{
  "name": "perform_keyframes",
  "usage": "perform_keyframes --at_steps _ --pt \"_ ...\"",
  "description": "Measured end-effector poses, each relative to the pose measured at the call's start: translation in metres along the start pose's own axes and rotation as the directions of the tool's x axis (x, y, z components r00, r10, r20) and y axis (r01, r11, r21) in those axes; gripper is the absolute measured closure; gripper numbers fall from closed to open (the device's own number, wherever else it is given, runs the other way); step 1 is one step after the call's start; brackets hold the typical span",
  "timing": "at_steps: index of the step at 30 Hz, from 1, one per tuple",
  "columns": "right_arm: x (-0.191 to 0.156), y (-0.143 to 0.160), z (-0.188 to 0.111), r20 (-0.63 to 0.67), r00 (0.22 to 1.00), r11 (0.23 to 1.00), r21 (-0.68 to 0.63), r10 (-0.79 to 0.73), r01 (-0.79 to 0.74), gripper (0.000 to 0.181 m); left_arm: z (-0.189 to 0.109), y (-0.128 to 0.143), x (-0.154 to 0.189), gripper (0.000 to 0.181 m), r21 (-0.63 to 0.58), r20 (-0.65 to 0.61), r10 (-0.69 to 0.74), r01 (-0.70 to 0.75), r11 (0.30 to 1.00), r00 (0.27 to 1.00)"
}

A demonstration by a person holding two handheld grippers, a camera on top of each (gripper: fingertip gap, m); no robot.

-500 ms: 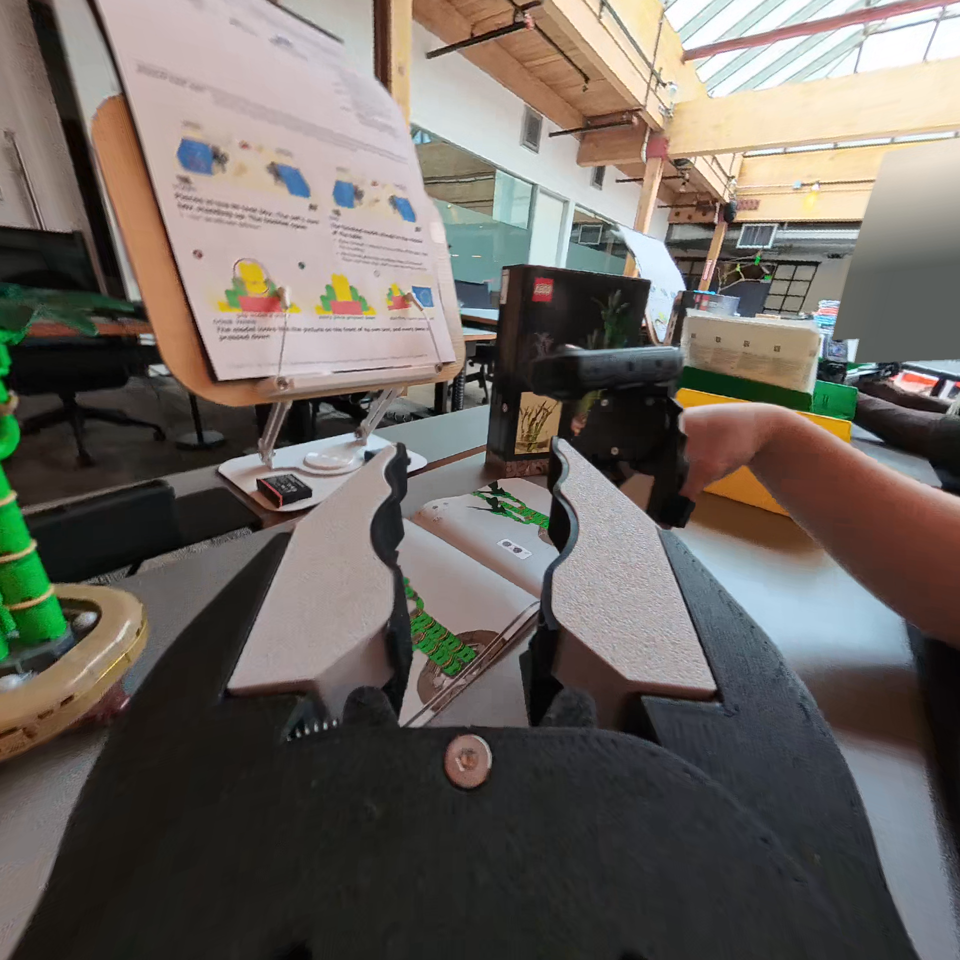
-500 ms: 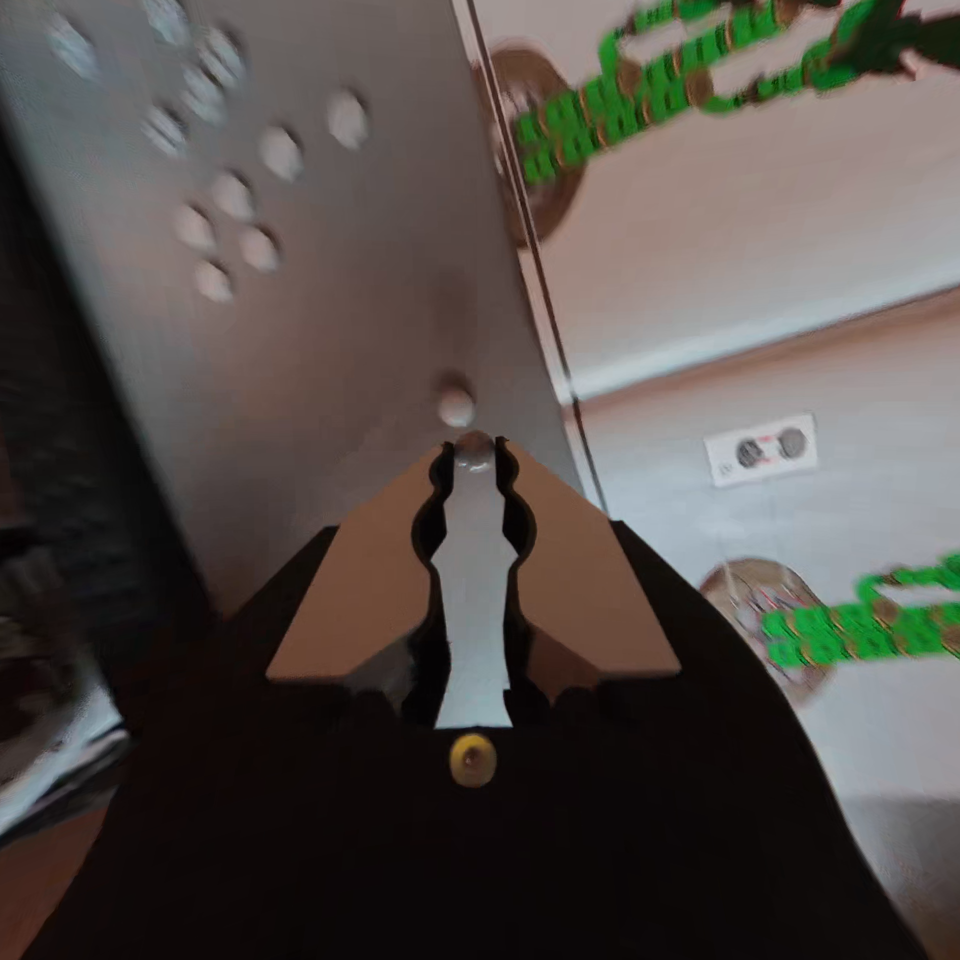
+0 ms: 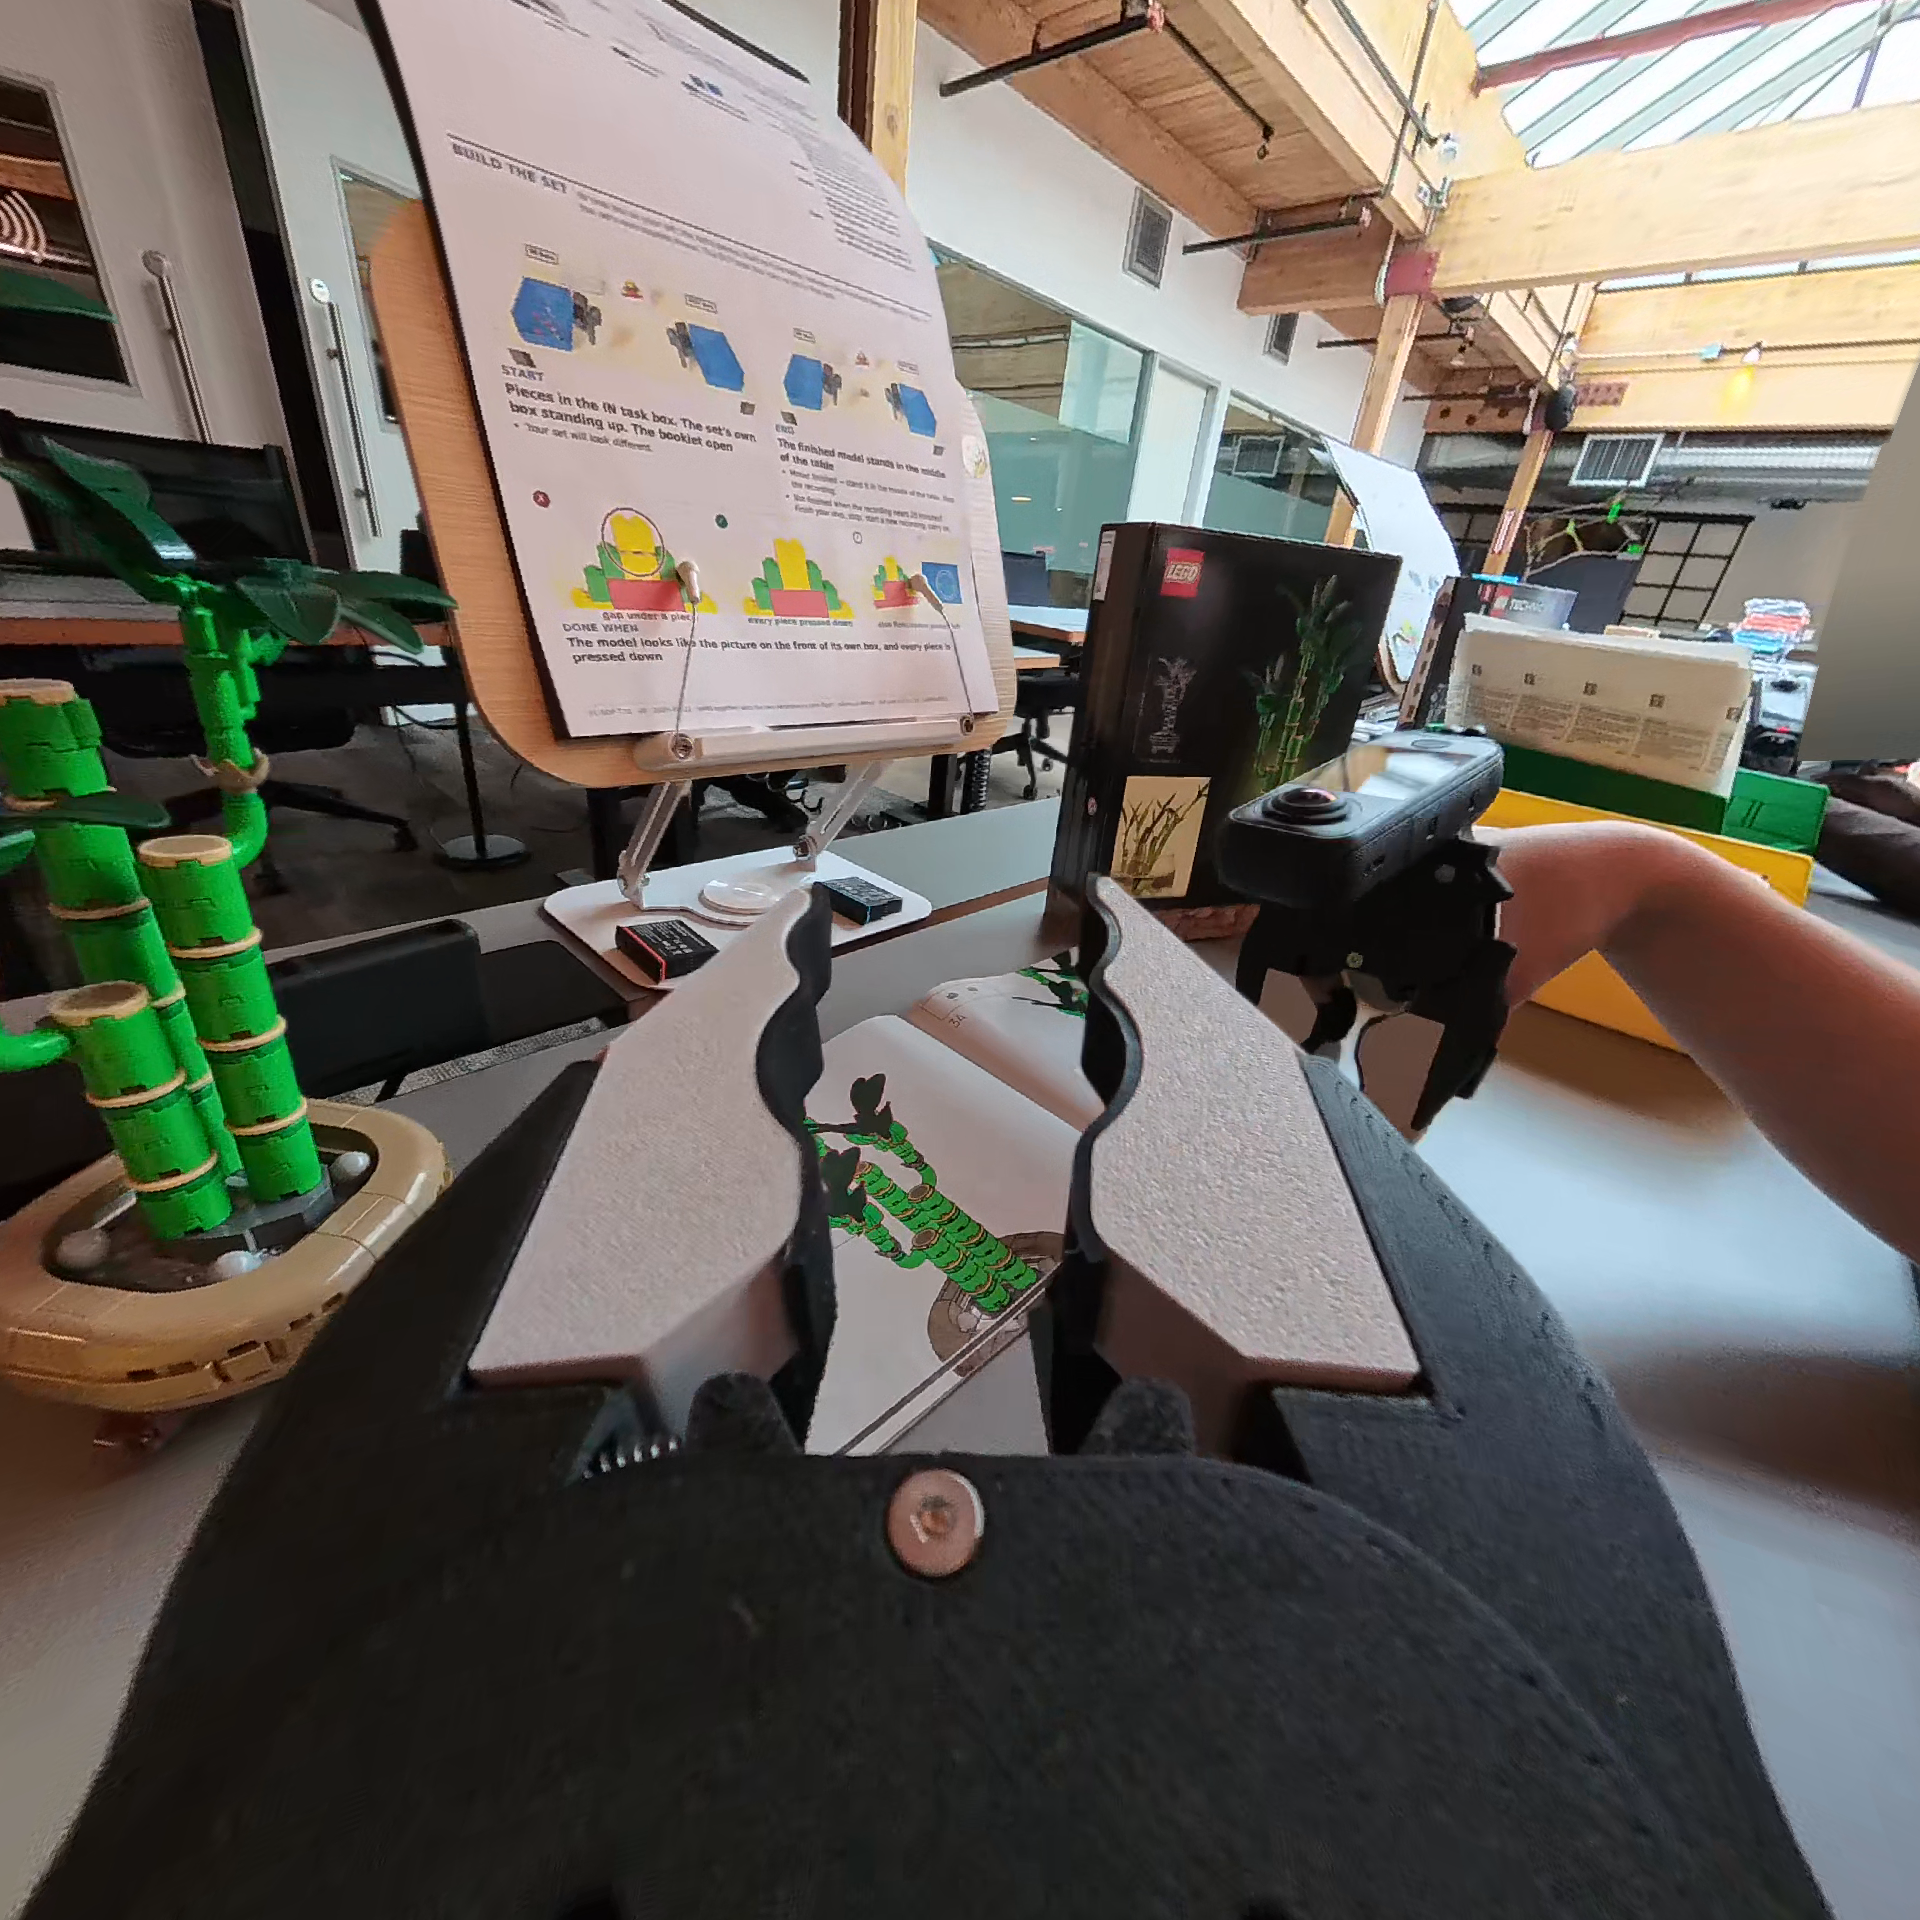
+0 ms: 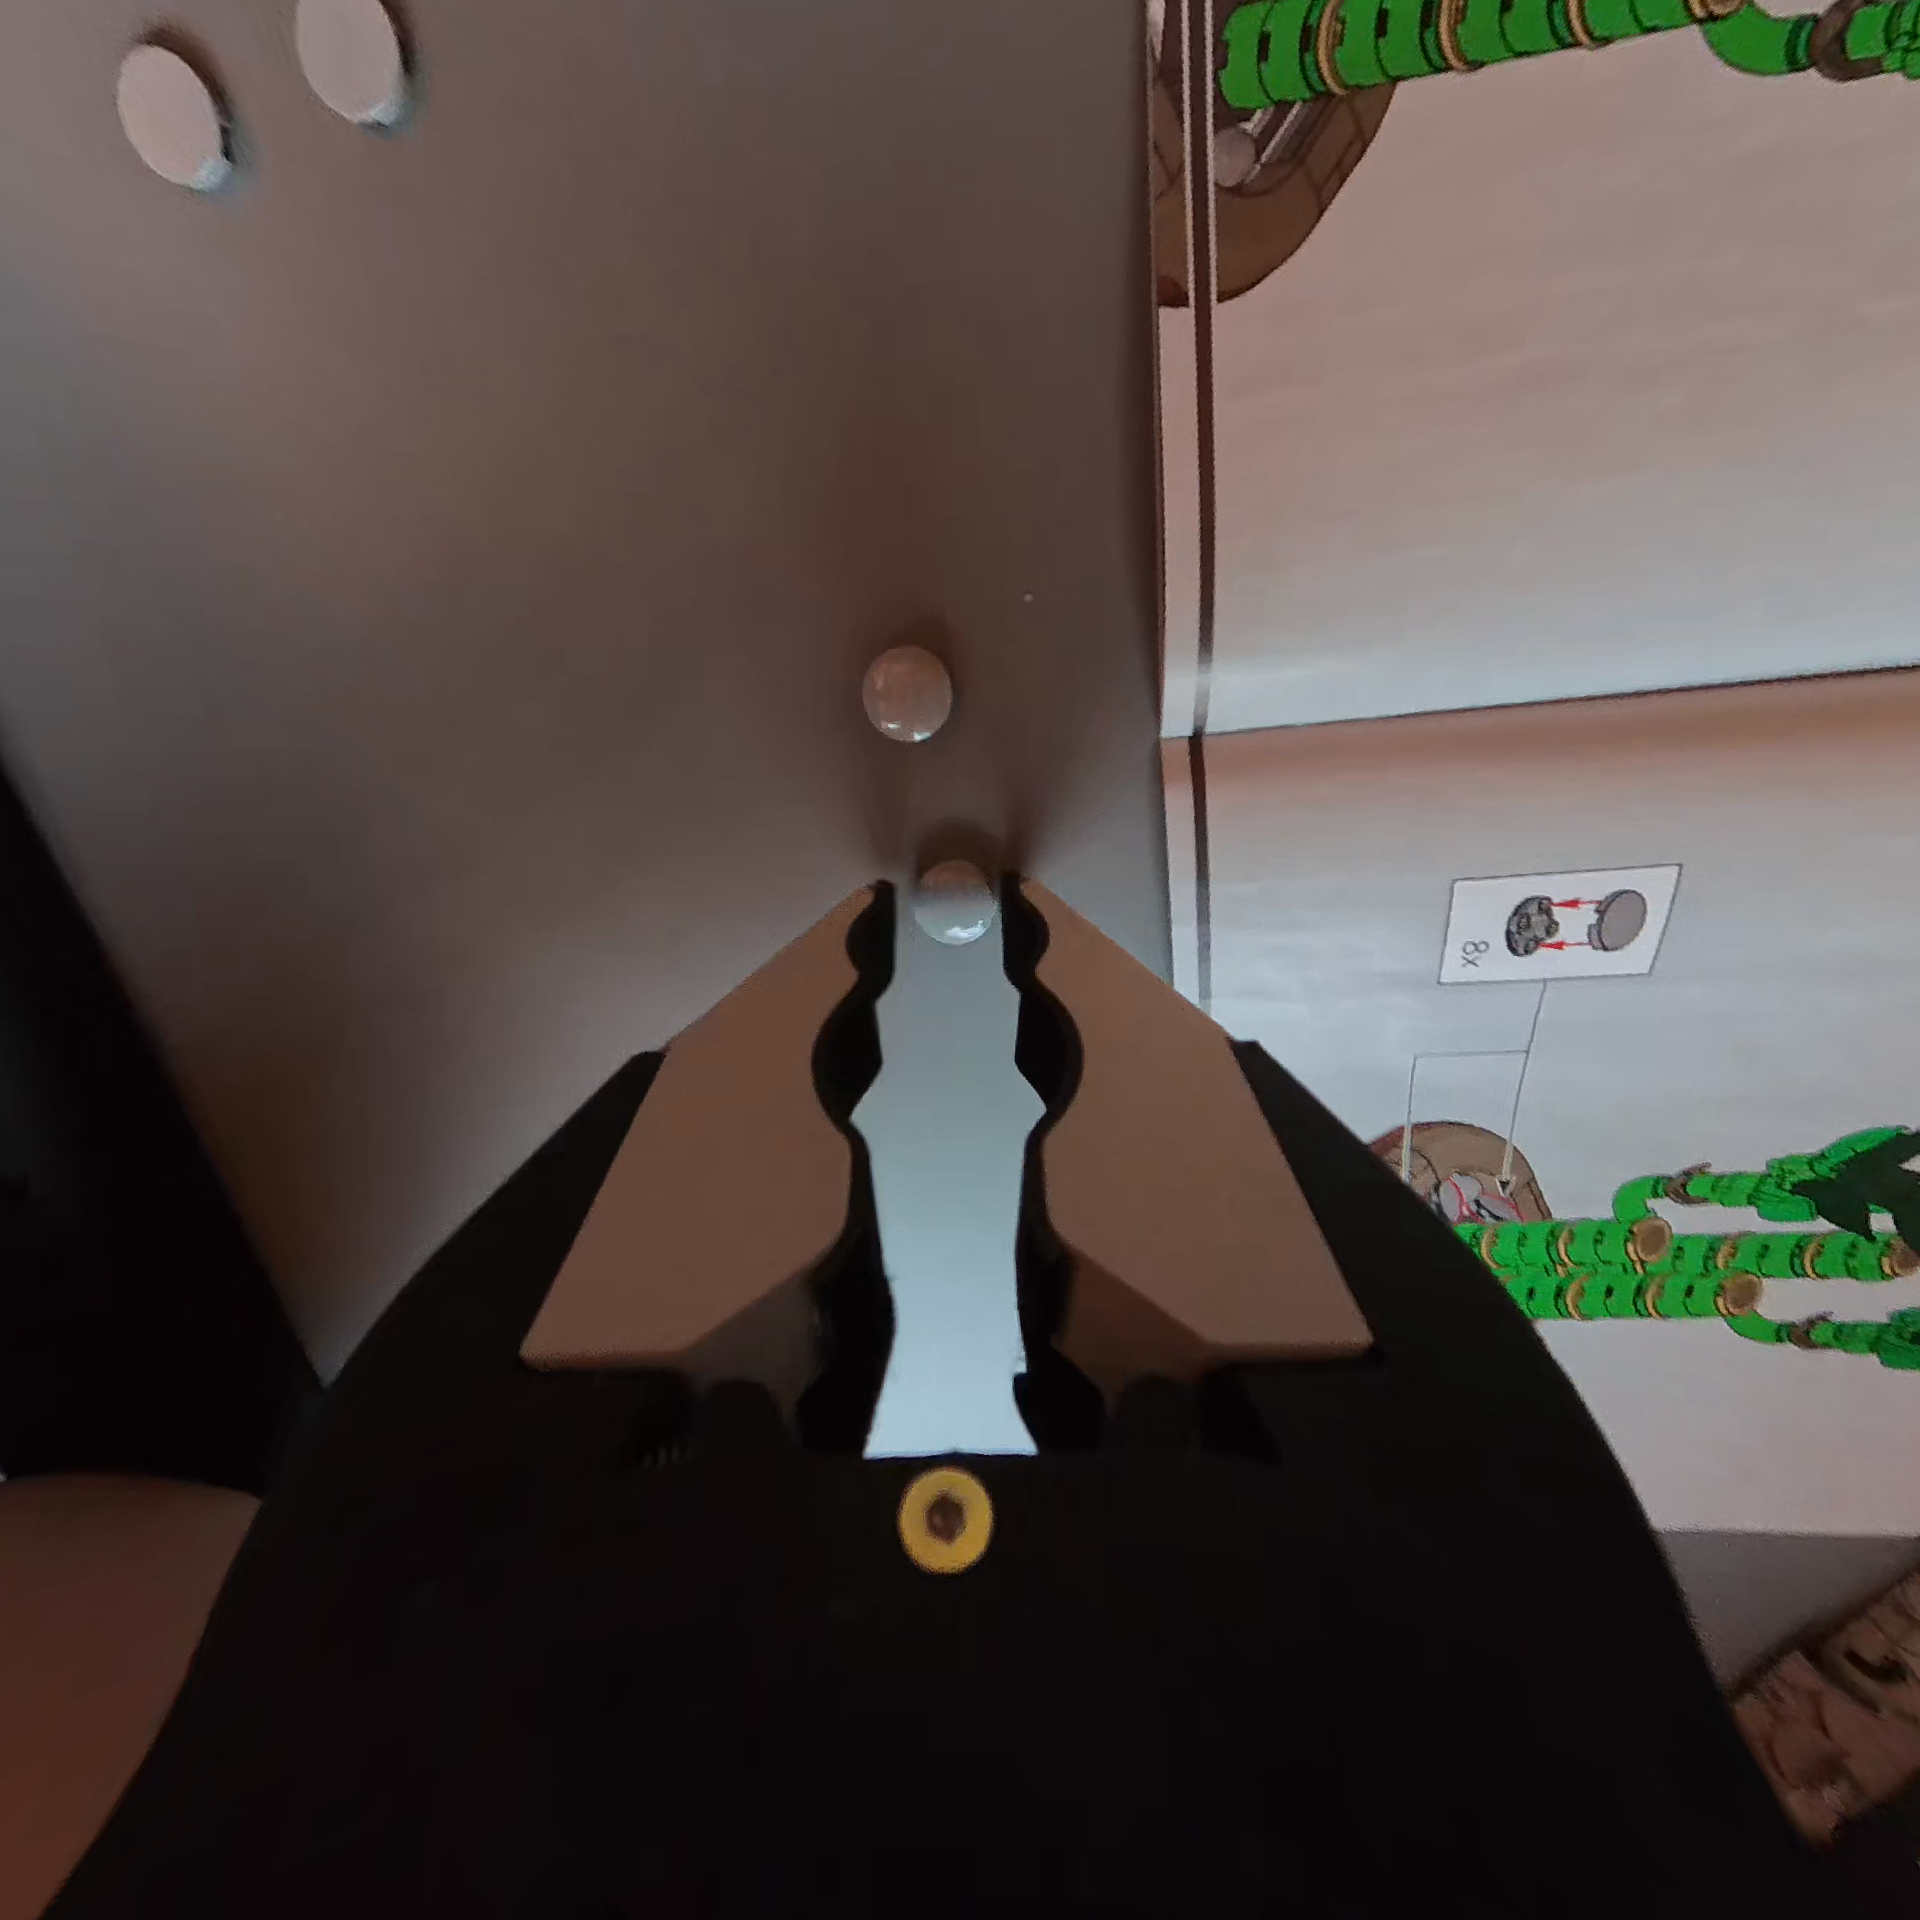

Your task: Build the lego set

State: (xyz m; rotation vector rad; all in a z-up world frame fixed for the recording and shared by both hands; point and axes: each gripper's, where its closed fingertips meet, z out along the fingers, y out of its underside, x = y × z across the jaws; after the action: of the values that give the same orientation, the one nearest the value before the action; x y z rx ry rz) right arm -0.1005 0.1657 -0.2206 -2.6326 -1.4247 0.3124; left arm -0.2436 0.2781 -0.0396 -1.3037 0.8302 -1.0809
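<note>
A partly built green bamboo model [image 3: 177,997] stands in a tan pot [image 3: 208,1320] at the left. The open instruction booklet [image 3: 935,1122] lies on the grey table under my left gripper [image 3: 956,904], which is open and empty above it. My right gripper [image 4: 948,894] points down at the table, open a little. Its tips stand on either side of a small white round piece [image 4: 954,914] lying on the table. A second white round piece [image 4: 906,693] lies just beyond. The right gripper also shows in the left wrist view [image 3: 1382,1081], held by a hand.
An instruction sheet on a wooden stand [image 3: 717,468] and the black set box [image 3: 1226,717] stand at the back. Yellow and green bins [image 3: 1662,862] sit at the back right. More white round pieces [image 4: 166,130] lie farther off. The booklet [image 4: 1558,520] lies right of the pieces.
My right gripper has come closer to the table, tips still around the same white piece. The left view has shifted and shows more of the bamboo model.
</note>
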Motion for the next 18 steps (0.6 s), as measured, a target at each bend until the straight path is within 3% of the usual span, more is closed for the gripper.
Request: perform_keyframes --at_steps 3,6,8,10,13,18 --pt "0.003 -0.002 -0.007 0.012 1.000 0.998 0.055 0.021 -0.022 0.153 -0.001 -0.001 -0.002 0.134 0.007 -0.008 -0.028 0.028 1.000 1.000" --pt "0.014 -0.004 -0.036 -0.053 0.998 0.987 0.156 0.044 -0.036 0.153 -0.002 -0.001 -0.003 0.134 -0.005 -0.007 -0.017 0.016 1.000 1.000" --pt "0.032 -0.007 -0.070 -0.207 0.976 0.968 0.249 0.067 -0.014 0.154 -0.003 0.003 -0.003 0.135 -0.037 -0.015 -0.001 0.000 0.999 1.000" --pt "0.051 -0.014 -0.117 -0.413 0.905 0.933 0.355 0.101 0.058 0.156 -0.002 0.014 -0.004 0.136 -0.112 -0.022 0.011 -0.013 0.994 1.000" --pt "0.055 -0.035 -0.199 -0.614 0.759 0.799 0.558 0.216 0.224 0.156 -0.004 0.047 -0.013 0.134 -0.315 -0.008 0.051 -0.051 0.948 0.999" --pt "0.023 -0.047 -0.295 -0.617 0.681 0.483 0.770 0.396 0.417 0.147 -0.025 0.107 -0.005 0.144 -0.619 -0.146 0.090 -0.162 0.769 0.985"
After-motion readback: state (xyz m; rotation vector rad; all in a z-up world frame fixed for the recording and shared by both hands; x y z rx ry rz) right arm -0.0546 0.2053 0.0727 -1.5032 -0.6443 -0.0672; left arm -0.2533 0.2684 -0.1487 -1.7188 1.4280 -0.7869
